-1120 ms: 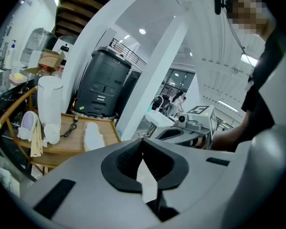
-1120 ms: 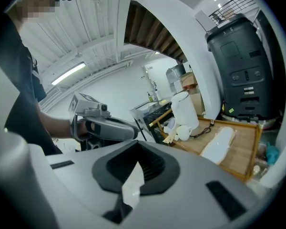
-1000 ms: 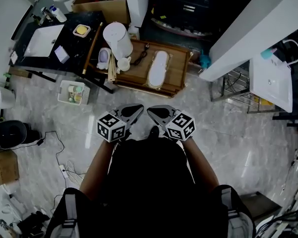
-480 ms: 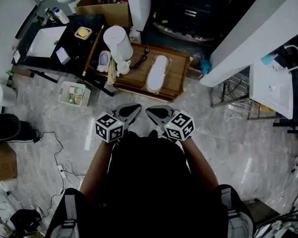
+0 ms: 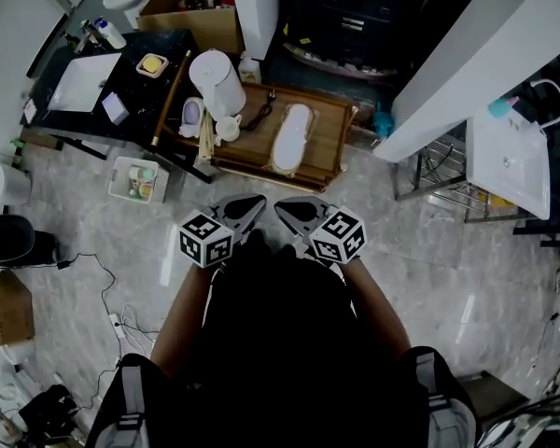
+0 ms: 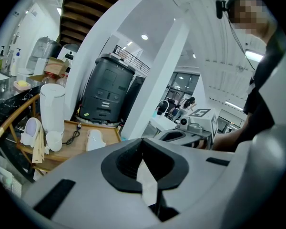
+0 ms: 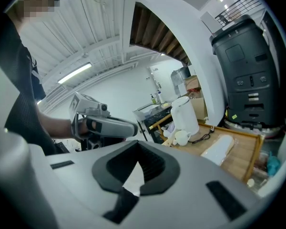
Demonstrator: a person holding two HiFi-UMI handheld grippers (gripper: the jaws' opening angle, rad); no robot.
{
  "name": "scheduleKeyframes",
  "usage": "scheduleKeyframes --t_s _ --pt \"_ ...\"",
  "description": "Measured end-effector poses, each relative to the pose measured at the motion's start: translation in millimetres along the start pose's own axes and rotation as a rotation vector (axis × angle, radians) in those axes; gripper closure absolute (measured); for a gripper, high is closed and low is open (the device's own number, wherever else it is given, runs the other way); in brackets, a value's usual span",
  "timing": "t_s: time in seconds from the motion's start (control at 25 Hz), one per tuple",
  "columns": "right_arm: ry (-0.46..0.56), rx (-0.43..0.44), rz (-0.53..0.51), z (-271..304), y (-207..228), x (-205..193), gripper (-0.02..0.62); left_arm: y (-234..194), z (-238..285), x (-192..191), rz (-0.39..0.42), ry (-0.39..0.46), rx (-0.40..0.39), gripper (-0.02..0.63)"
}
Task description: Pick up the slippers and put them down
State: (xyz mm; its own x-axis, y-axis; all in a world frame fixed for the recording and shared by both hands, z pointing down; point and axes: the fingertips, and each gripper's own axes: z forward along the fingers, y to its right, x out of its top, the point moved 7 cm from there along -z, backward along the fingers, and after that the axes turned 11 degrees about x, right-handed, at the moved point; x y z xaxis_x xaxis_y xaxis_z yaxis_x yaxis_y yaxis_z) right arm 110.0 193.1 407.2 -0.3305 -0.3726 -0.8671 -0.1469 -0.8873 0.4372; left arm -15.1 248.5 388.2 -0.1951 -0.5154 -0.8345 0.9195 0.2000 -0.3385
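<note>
Marble floor point(image 5: 429, 273) underfoot; wooden platform point(image 5: 331, 131) ahead bears white slippers point(image 5: 290, 138)

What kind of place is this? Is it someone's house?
Probably a workshop or test room dressed up with home things, not a real house: a washbasin counter, a wooden stand holding white slippers, and a big dark machine behind them.

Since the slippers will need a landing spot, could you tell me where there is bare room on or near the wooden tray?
Bare wood shows on the wooden tray right of the white slippers; open marble floor lies between the tray and the wire rack. The tray's left end is crowded: white jug, cup, cable.
</note>
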Motion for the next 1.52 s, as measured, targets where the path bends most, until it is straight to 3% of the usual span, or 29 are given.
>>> scheduleKeyframes --t_s 0.6,1.52 --pt "0.001 -0.024 0.008 -4 1 -2 0.588 -2 8 0 -0.001 -0.004 -0.024 0.594" --pt "-0.009 -0.104 0.046 -15 50 12 0.588 -27 67 28 0.004 -0.045 -0.117 0.594"
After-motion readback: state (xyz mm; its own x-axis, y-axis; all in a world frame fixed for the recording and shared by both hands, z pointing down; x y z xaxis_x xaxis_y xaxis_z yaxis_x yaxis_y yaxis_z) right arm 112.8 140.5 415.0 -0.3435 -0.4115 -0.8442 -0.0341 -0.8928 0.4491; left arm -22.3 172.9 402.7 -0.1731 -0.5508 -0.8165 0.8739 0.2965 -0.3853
